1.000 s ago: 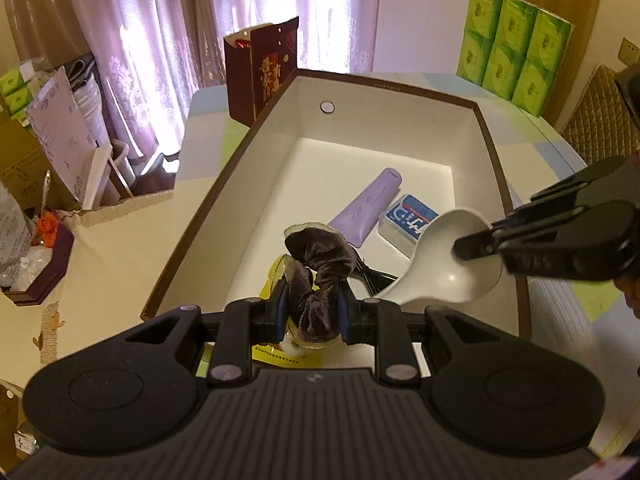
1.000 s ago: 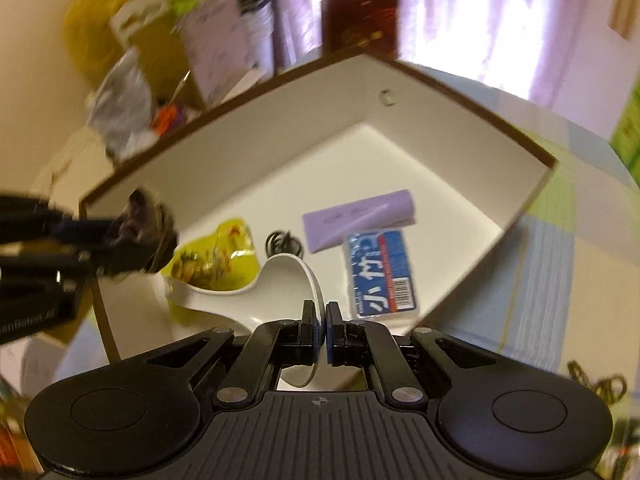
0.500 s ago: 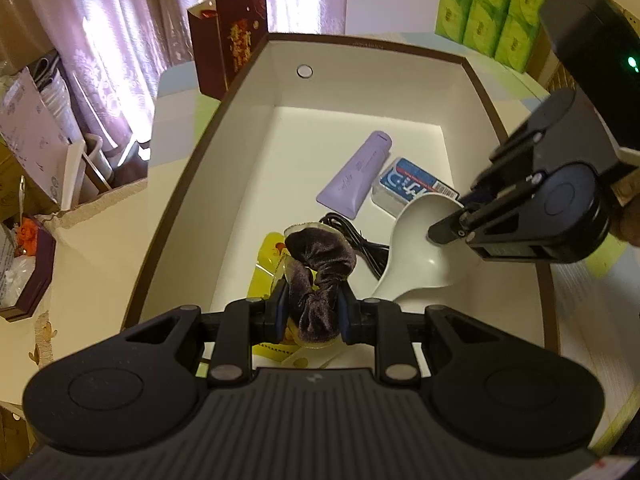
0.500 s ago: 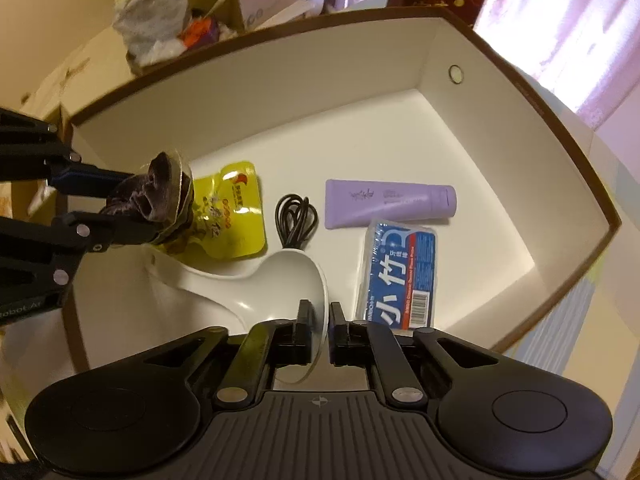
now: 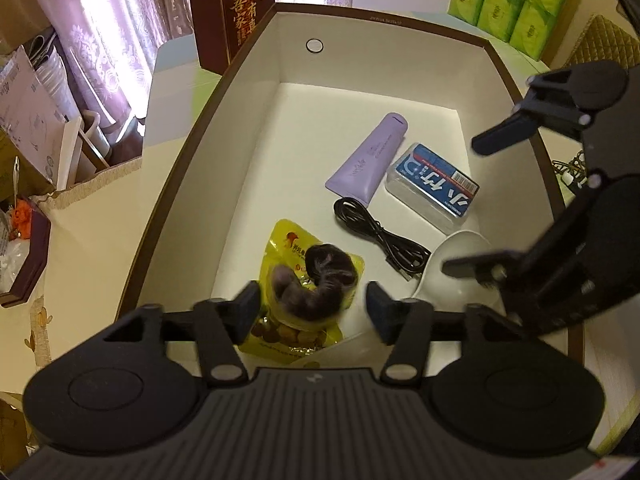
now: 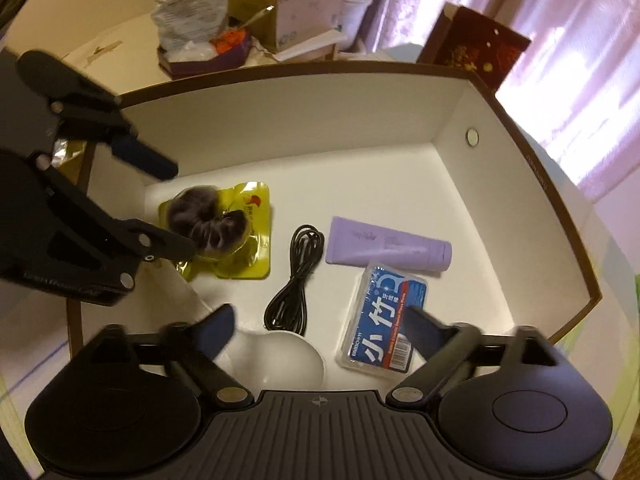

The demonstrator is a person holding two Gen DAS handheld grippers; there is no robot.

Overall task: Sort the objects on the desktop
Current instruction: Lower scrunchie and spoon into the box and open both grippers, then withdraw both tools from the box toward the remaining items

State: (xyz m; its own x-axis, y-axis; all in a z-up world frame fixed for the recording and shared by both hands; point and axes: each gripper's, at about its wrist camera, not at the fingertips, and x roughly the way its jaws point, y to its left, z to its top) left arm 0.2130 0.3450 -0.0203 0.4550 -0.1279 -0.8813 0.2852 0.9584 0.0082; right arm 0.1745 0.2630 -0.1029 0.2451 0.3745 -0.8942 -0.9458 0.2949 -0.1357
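Inside the brown-rimmed box (image 5: pixel 256 28), the ladle (image 6: pixel 280 360) lies beneath the wide-spread right gripper (image 6: pixel 320 330). The velvet scrunchie (image 5: pixel 316 284) rests on the snack pouch (image 5: pixel 296 332) between the left gripper (image 5: pixel 313 307)'s 2 wide-spread fingers; both should be lifted straight clear.

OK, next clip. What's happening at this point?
A person with a handheld gripper in each hand is sorting small items into a large white box. Both sets of jaws stand open above it. The left gripper hovers over a dark scrunchie lying on a yellow snack packet; the right gripper is over a white ladle. A purple tube, blue pack and black cable lie inside.
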